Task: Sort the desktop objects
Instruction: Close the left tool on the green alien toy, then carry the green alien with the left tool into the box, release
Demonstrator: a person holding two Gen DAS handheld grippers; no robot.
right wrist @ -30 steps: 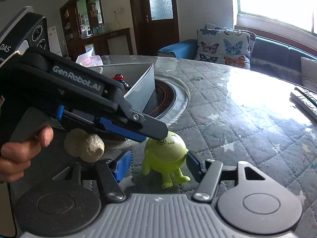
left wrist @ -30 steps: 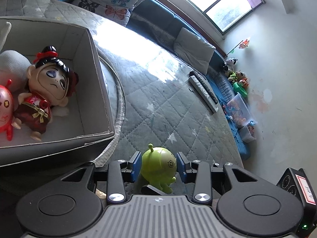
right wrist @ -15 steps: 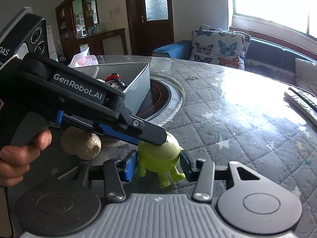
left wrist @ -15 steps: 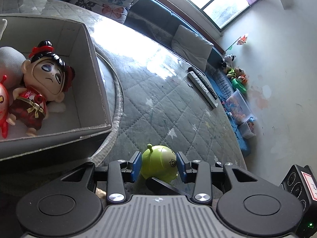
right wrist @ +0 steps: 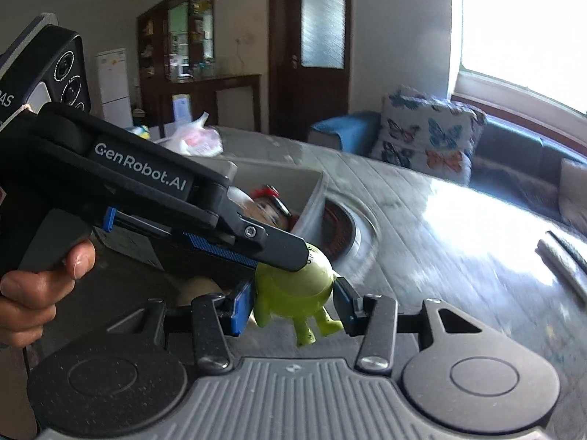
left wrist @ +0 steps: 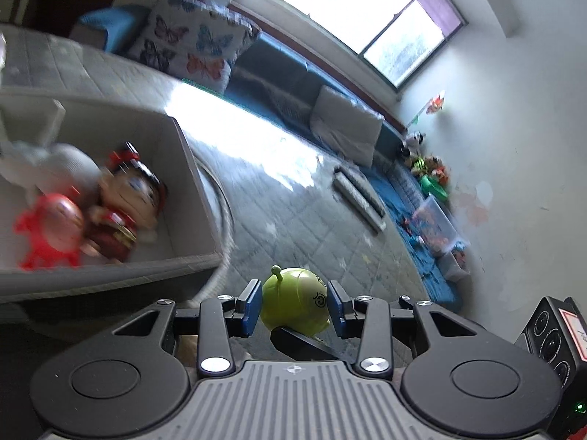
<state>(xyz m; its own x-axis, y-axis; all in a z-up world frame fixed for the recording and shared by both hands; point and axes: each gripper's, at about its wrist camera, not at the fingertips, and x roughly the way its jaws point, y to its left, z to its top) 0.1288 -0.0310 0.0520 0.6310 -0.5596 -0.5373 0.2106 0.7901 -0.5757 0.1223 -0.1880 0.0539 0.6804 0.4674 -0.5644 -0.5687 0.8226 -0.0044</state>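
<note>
- My left gripper (left wrist: 294, 306) clamps the green alien toy (left wrist: 293, 308) at its head, pads pressed to both sides.
- My right gripper (right wrist: 291, 306) pinches the same toy (right wrist: 293, 289) lower down; it hangs above the quilted table (right wrist: 440, 227).
- The grey storage box (left wrist: 190, 183), beside it, holds a red-dressed doll (left wrist: 124, 198).

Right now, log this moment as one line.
left gripper: shut on green toy | right gripper: shut on green toy | toy: lifted | box: two dolls inside
</note>
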